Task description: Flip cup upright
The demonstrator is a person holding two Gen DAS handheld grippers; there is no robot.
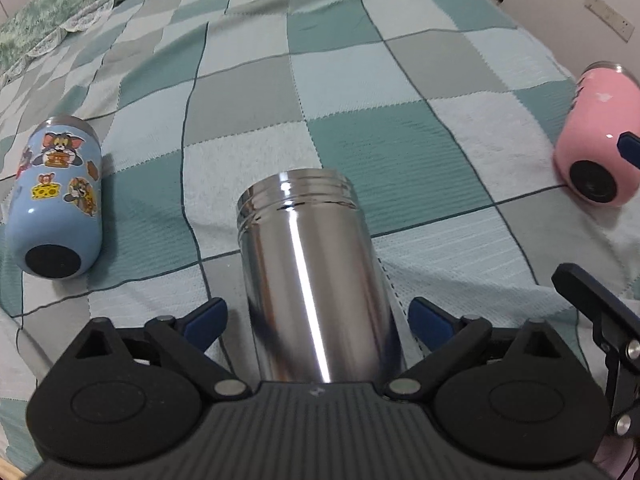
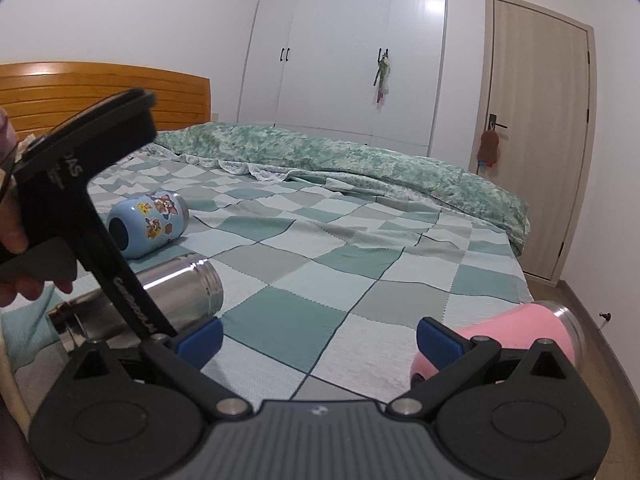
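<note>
A steel cup (image 1: pixel 312 276) lies on its side on the checked bedspread (image 1: pixel 360 80), its threaded mouth pointing away. My left gripper (image 1: pixel 316 320) is open, its blue pads on either side of the cup's body with gaps on both sides. The steel cup also shows in the right wrist view (image 2: pixel 176 284), partly behind the left gripper's frame. My right gripper (image 2: pixel 320 336) is open and empty; its right pad (image 2: pixel 436 338) is just beside a pink cup (image 2: pixel 520 332) lying on its side.
A blue cartoon-sticker cup (image 1: pixel 56 200) lies on its side at the left, also in the right wrist view (image 2: pixel 148 224). The pink cup (image 1: pixel 596 136) lies at the right bed edge. A green quilt (image 2: pixel 360 160), a wooden headboard (image 2: pixel 100 92), a wardrobe and a door stand beyond.
</note>
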